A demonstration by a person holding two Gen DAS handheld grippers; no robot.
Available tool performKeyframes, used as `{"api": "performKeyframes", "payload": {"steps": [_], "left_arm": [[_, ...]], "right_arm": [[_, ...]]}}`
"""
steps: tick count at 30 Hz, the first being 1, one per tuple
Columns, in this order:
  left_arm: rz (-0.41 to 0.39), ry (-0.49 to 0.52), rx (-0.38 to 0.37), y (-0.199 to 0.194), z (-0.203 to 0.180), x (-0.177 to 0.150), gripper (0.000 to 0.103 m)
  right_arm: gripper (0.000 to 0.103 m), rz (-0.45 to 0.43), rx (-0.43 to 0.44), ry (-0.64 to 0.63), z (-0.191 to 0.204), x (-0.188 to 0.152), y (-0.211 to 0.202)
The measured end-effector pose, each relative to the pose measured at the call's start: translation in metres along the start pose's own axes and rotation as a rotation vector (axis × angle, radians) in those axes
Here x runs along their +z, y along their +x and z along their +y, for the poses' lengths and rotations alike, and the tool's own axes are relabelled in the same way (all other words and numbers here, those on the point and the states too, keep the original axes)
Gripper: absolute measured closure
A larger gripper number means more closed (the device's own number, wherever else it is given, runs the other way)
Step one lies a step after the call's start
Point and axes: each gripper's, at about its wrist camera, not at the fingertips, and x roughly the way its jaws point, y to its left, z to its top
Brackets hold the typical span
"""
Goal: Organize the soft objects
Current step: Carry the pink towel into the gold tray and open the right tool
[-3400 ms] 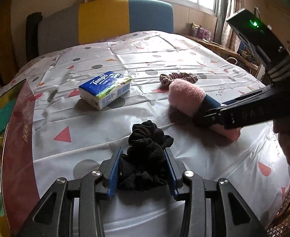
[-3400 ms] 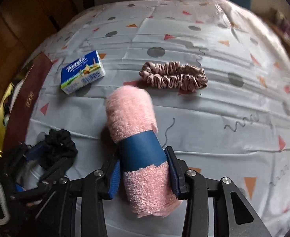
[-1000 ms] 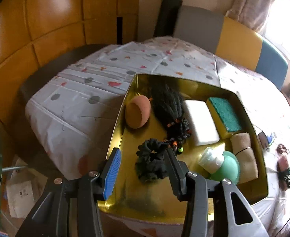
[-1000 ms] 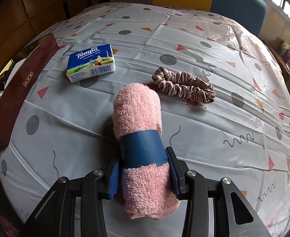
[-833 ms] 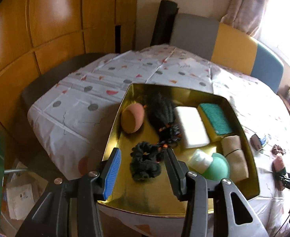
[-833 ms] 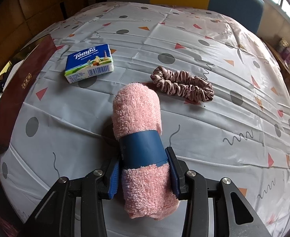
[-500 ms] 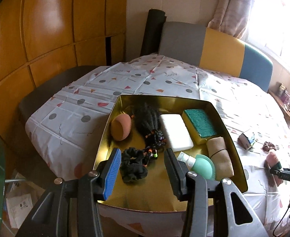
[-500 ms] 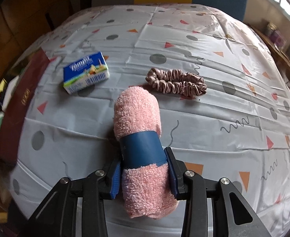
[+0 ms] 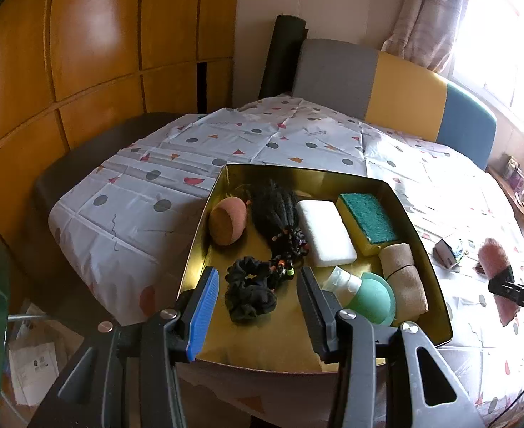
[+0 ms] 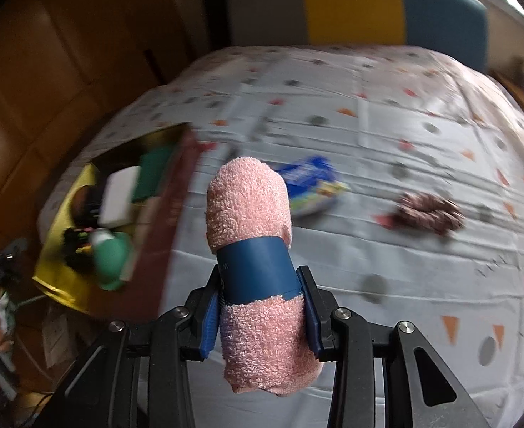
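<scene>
- Rolled pink terry towel w/ blue paper band (image 10: 258,271): soft, light, squashy; best held at band.
- Right gripper (image 10: 260,315): clamped on towel.
- Left gripper (image 9: 258,306): released, empty, above black fabric scrunchie (image 9: 249,294) nr gold metal tray's (image 9: 437,306) front edge.

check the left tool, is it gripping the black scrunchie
No, the black scrunchie lies loose in the gold tray, untouched by the open left tool.

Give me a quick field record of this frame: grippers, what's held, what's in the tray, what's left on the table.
left gripper: open, empty, above the gold tray
right gripper: shut on pink towel roll at its blue band, lifted off the table
in tray: black scrunchie, white sponge, green-and-yellow sponge, orange ball, tan roll, green bottle, black braided bundle
on tablecloth: tissue pack, pink satin scrunchie
</scene>
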Motion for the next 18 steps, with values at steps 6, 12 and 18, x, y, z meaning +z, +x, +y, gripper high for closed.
{"api": "performKeyframes", "payload": {"steps": [6,12,18], "left_arm": [[-0.004,-0.018,0.011,0.000,0.007,-0.002,0.057],[-0.019,-0.065,0.045,-0.003,0.025,-0.002,0.057],[-0.016,-0.116,0.092,-0.004,0.051,-0.007,0.057]], "right_arm": [[0.064,-0.017,0.129,-0.086,0.069,0.015,0.004],[0.064,0.003,0.224,-0.187,0.146,0.026,0.024],[0.063,0.059,0.265,-0.227,0.204,0.026,0.059]]}}
